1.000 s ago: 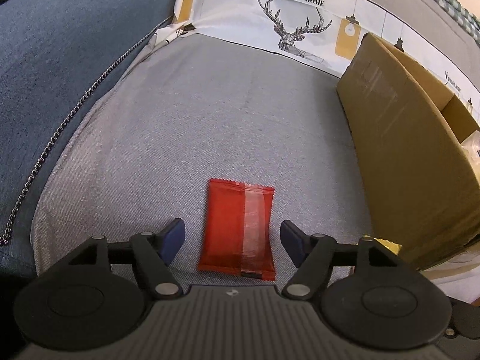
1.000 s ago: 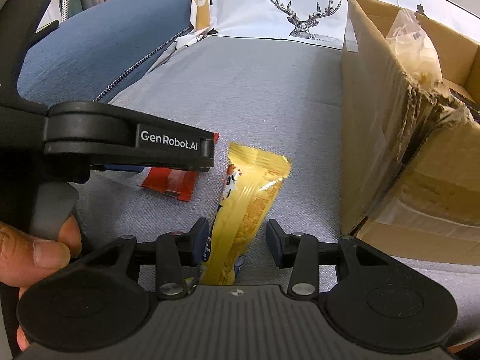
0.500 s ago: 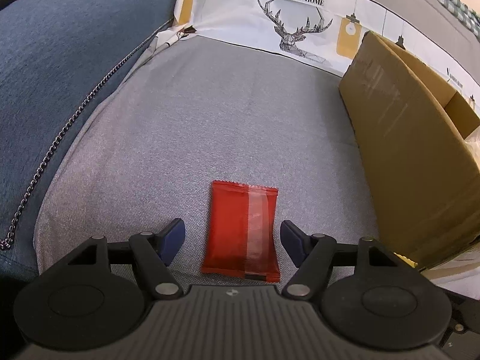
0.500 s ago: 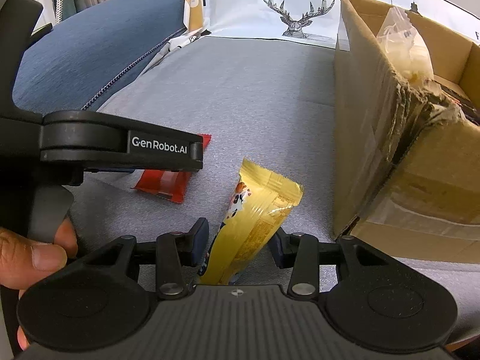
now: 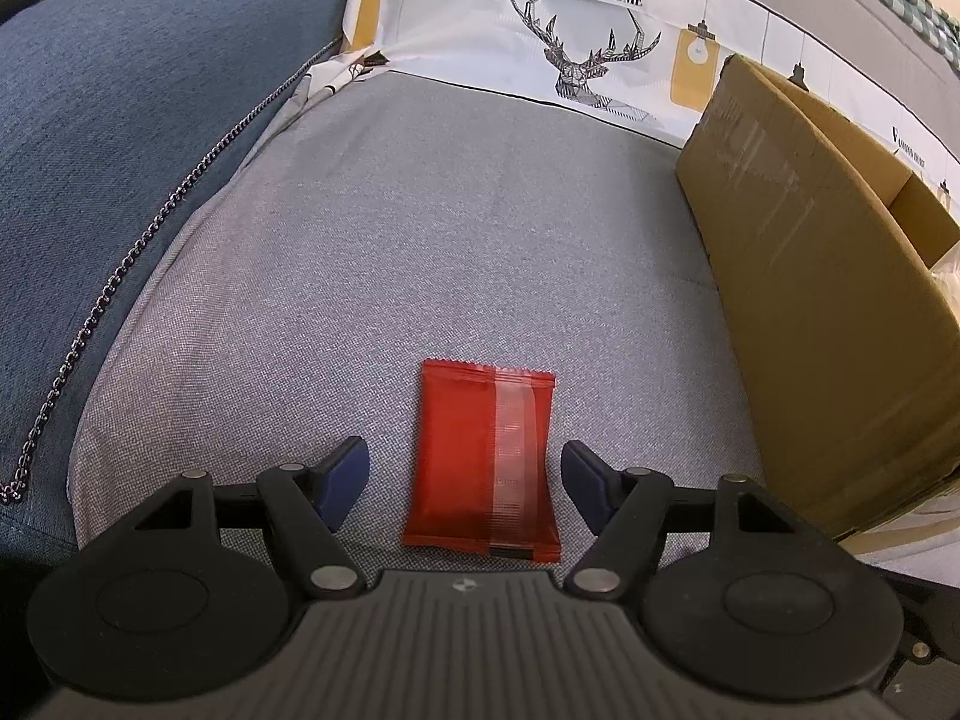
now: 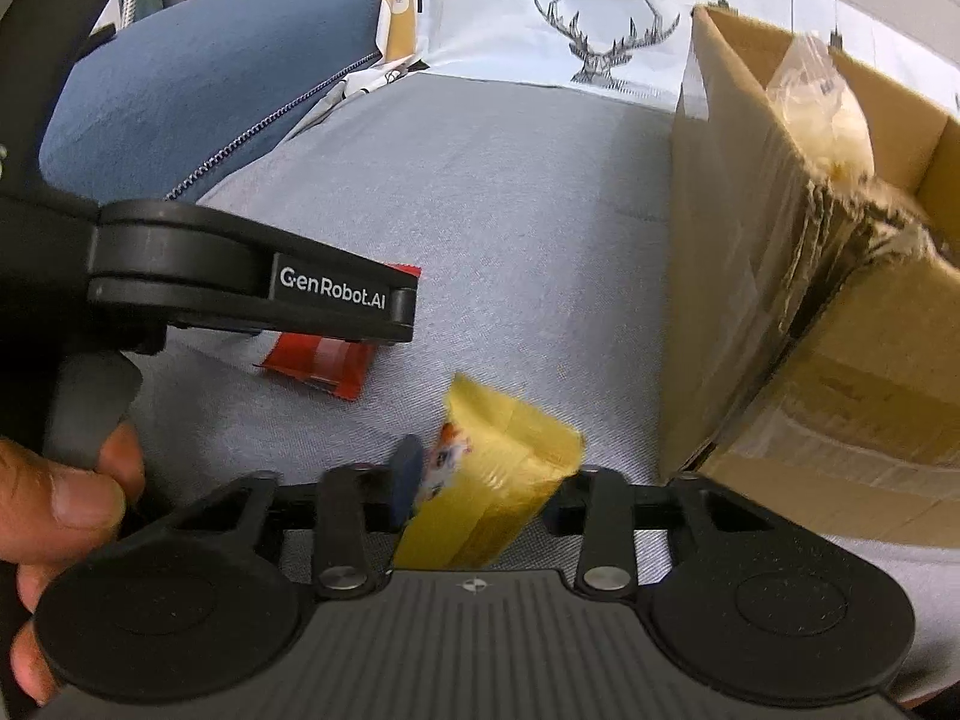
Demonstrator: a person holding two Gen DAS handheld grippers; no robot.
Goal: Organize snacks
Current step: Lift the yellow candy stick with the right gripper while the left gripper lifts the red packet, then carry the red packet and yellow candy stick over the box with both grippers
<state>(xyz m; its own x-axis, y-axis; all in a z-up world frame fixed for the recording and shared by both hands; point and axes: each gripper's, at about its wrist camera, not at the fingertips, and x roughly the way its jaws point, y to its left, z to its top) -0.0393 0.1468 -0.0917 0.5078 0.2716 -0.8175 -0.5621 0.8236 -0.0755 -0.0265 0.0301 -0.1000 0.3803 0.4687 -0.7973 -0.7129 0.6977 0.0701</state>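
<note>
A red snack packet (image 5: 483, 462) lies flat on the grey sofa cushion (image 5: 456, 228), between the open fingers of my left gripper (image 5: 465, 483), which hovers just over it without touching. It also shows in the right wrist view (image 6: 318, 363), partly hidden by the left gripper's body (image 6: 240, 282). My right gripper (image 6: 486, 489) is shut on a yellow snack packet (image 6: 498, 480) and holds it lifted off the cushion, tilted toward the cardboard box (image 6: 798, 276).
The open cardboard box (image 5: 822, 300) stands on the right of the cushion with a clear bag of snacks (image 6: 822, 102) inside. A blue cushion with a chain (image 5: 120, 120) lies at left. A white deer-print cover (image 5: 570, 42) runs along the back.
My right gripper closed on the yellow packet and lifted it off the cushion, moving toward the box. My left gripper stayed open around the red packet, barely shifting.
</note>
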